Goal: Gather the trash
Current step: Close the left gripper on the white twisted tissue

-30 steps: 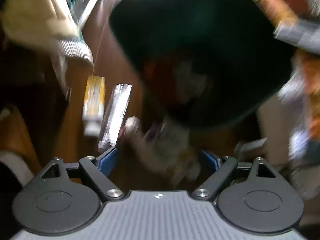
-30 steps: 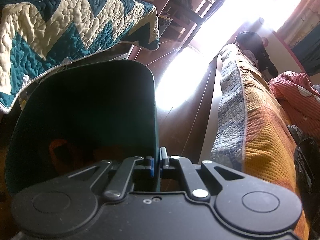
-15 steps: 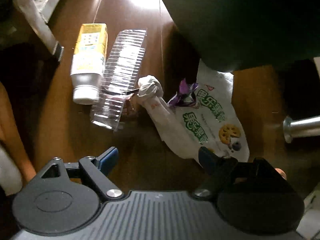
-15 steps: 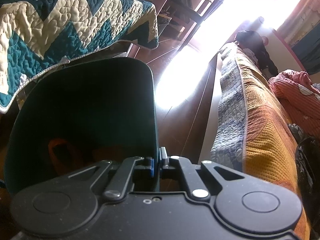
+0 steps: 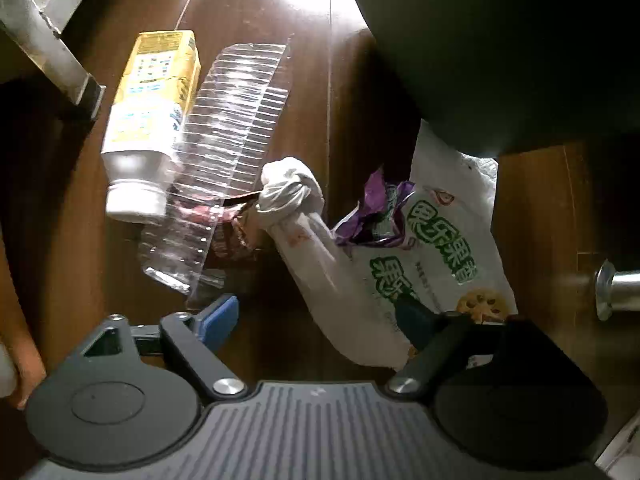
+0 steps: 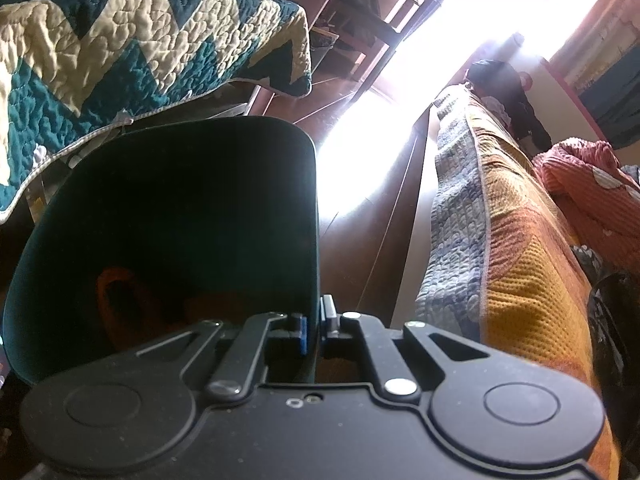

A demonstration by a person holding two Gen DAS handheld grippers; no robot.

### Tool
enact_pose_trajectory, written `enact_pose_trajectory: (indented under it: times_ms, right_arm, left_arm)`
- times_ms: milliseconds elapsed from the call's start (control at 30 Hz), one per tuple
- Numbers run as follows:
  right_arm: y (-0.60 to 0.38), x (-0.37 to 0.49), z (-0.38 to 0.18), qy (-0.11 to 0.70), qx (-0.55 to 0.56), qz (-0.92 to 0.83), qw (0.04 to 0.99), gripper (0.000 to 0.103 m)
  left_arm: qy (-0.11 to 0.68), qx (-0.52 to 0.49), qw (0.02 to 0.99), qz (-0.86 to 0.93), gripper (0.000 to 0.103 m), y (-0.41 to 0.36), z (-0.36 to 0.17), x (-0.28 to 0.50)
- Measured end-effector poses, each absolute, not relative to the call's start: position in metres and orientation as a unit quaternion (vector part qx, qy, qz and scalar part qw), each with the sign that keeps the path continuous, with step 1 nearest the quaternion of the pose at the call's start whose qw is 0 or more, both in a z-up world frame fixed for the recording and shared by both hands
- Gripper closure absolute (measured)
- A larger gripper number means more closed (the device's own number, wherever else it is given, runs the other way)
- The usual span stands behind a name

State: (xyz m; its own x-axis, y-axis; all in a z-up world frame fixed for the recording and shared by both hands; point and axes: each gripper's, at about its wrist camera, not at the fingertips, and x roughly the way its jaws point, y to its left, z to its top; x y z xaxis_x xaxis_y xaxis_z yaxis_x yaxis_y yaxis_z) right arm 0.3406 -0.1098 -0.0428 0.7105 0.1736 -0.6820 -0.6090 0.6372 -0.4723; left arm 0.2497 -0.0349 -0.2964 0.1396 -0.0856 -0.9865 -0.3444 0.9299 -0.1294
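In the left wrist view, trash lies on the brown wood floor: a white bottle with a yellow label point(image 5: 148, 120), a clear ribbed plastic tray point(image 5: 228, 152), a knotted white bag point(image 5: 288, 192), a purple wrapper point(image 5: 376, 216) and a white snack bag with green letters point(image 5: 440, 256). My left gripper point(image 5: 316, 318) points straight down just above them. Its jaws are closing, with the lower end of the white bags between them and the pads not visibly pressing. My right gripper point(image 6: 316, 328) is shut on the rim of a dark green bin point(image 6: 180, 220), which holds something orange.
The bin's dark body point(image 5: 500, 40) hangs over the top right of the trash. A metal frame leg point(image 5: 48, 48) stands at the left and a chrome leg point(image 5: 616, 292) at the right. A teal quilt point(image 6: 120, 40) and an orange bedcover point(image 6: 500, 240) flank the floor strip.
The left gripper has dropped toward the floor, so the trash looks larger and sharper, and its jaws have narrowed a little. The right gripper and the bin have stayed still.
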Motion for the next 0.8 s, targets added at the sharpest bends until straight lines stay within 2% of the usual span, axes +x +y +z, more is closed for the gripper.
enact_pose_trajectory:
  times_ms: [33,100,167,367,500,800]
  right_arm:
    - [-0.111,0.341,-0.043,0.304,-0.357,0.229,0.853,0.098]
    - [-0.114,0.340,-0.043,0.304,-0.356,0.228,0.854,0.098]
    - [-0.115,0.340,-0.043,0.305,-0.355,0.228,0.854,0.098]
    - [-0.116,0.340,-0.043,0.306,-0.353,0.227,0.855,0.098]
    - [-0.117,0.338,-0.043,0.305,-0.352,0.228,0.855,0.097]
    - [-0.118,0.336,-0.042,0.307,-0.349,0.231,0.855,0.098]
  left_arm:
    - [0.652,-0.165,0.735,0.086,0.031,-0.036,-0.298,0.251]
    - [0.658,-0.163,0.731,0.081,0.047,-0.040,-0.302,0.253]
    - [0.663,-0.168,0.726,0.079,0.053,-0.042,-0.305,0.254]
    - [0.669,-0.176,0.720,0.055,0.094,-0.042,-0.308,0.254]
    - [0.666,-0.167,0.726,0.034,0.100,-0.040,-0.299,0.243]
    - [0.647,-0.154,0.746,0.021,0.101,-0.020,-0.246,0.212]
